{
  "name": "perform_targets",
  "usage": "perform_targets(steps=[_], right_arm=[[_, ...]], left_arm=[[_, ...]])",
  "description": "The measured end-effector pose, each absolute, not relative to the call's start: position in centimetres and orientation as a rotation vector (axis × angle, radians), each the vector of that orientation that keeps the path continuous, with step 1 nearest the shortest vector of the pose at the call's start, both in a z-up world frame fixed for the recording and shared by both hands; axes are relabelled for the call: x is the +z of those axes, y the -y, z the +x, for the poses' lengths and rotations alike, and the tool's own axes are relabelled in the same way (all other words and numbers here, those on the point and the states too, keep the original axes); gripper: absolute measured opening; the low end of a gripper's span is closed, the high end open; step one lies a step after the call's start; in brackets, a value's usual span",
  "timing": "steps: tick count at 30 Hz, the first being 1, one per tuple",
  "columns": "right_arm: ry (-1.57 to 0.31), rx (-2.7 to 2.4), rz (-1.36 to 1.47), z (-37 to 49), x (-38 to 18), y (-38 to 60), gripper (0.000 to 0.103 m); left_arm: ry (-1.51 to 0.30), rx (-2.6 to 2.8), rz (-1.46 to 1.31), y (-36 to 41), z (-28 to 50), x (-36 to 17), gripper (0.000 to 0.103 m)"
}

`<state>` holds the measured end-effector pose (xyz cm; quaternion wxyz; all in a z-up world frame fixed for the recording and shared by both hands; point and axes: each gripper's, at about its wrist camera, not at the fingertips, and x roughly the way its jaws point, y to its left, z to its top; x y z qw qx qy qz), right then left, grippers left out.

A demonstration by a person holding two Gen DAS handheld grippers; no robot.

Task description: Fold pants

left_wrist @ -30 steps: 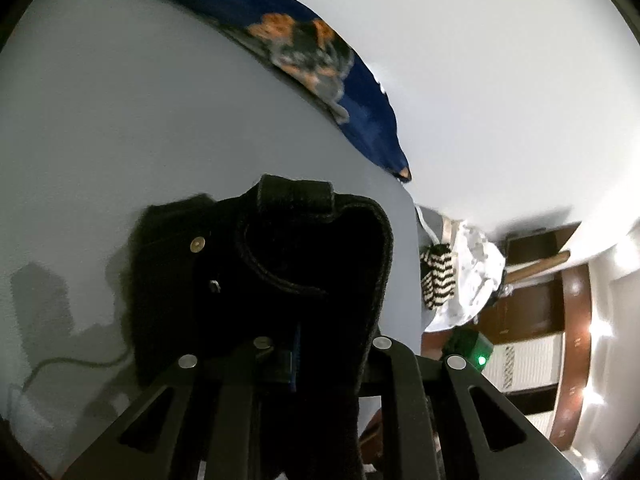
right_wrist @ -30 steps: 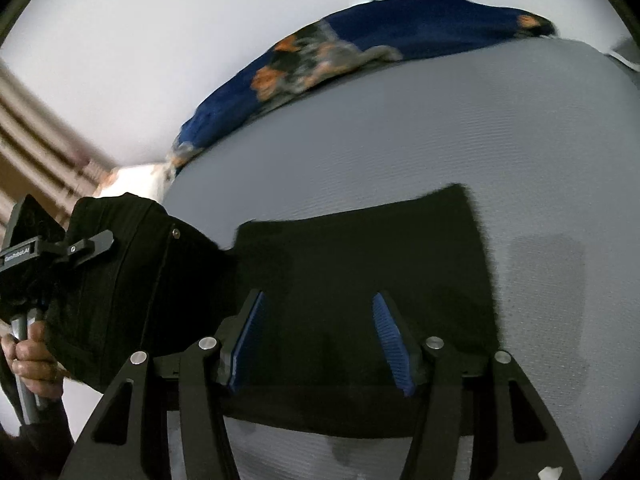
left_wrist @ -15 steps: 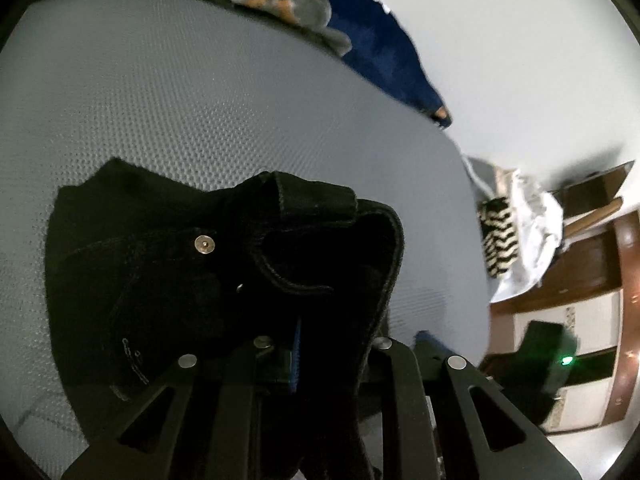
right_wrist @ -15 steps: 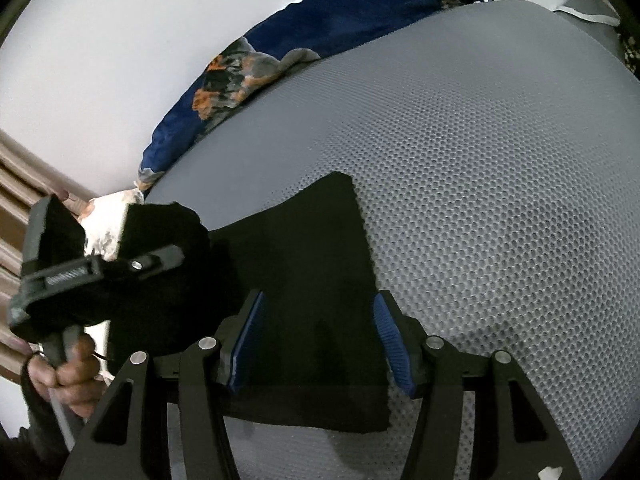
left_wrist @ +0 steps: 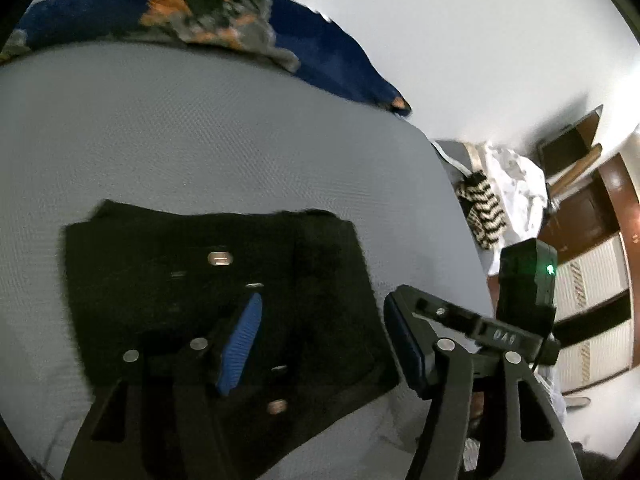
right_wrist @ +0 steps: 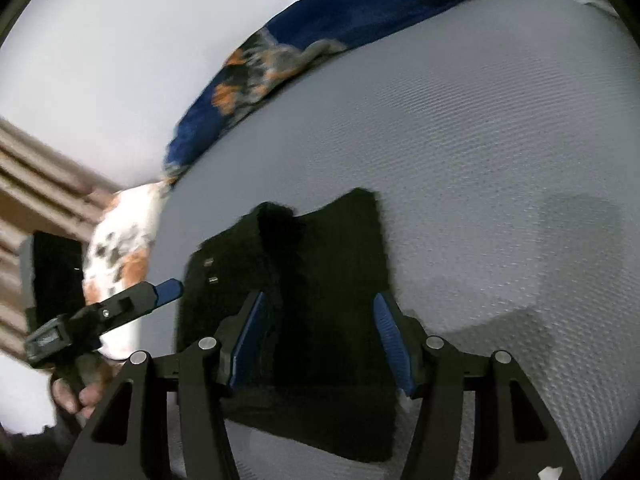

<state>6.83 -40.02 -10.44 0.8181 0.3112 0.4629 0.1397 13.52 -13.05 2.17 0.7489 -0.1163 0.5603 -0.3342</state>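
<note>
- Left gripper (left_wrist: 320, 344): fingers now spread and empty, where half a second ago they pinched the waistband.
- Pants (left_wrist: 216, 300): released, lying as a folded black stack on the grey bed (left_wrist: 200, 140), near the blue blanket (left_wrist: 320, 60).
- Right gripper (right_wrist: 324, 340): fingers spread above the stack; the fold appears laid.

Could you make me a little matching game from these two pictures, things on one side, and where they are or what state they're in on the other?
Things:
1. black pants
2. blue patterned cloth
3. left gripper
4. striped cloth

Place or state:
A. along the far edge of the grey mattress
B. open, holding nothing
C. off the mattress, on the pile to the right in the left wrist view
D. lying folded on the mattress

Pairs: 1-D, 2-A, 3-B, 4-C

The right gripper is open too, above the pants.
</note>
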Motion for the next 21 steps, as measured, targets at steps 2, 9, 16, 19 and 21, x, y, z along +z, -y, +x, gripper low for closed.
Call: perform_targets(steps=[2, 9, 16, 19, 21], right_arm=[[-1.003, 0.341, 0.630, 7.8, -10.5, 39.3, 0.055], [-1.077, 0.426, 0.572, 10.9, -11.8, 37.2, 0.055], [-1.120, 0.439, 0.533, 12.4, -13.0, 37.2, 0.055], [-1.117, 0.453, 0.536, 13.1, -13.2, 37.0, 0.055], [-1.113, 0.473, 0.541, 13.6, -13.3, 36.7, 0.055]], left_arm=[[-1.196, -0.671, -0.230, 11.1, 13.5, 2.4, 0.065], [-1.196, -0.439, -0.222, 4.6, 13.8, 0.7, 0.065], [-1.247, -0.377, -0.260, 2.9, 12.6, -1.7, 0.065], [-1.264, -0.362, -0.262, 3.2, 12.5, -2.3, 0.065], [-1.280, -0.359, -0.270, 3.4, 12.4, -2.7, 0.065]])
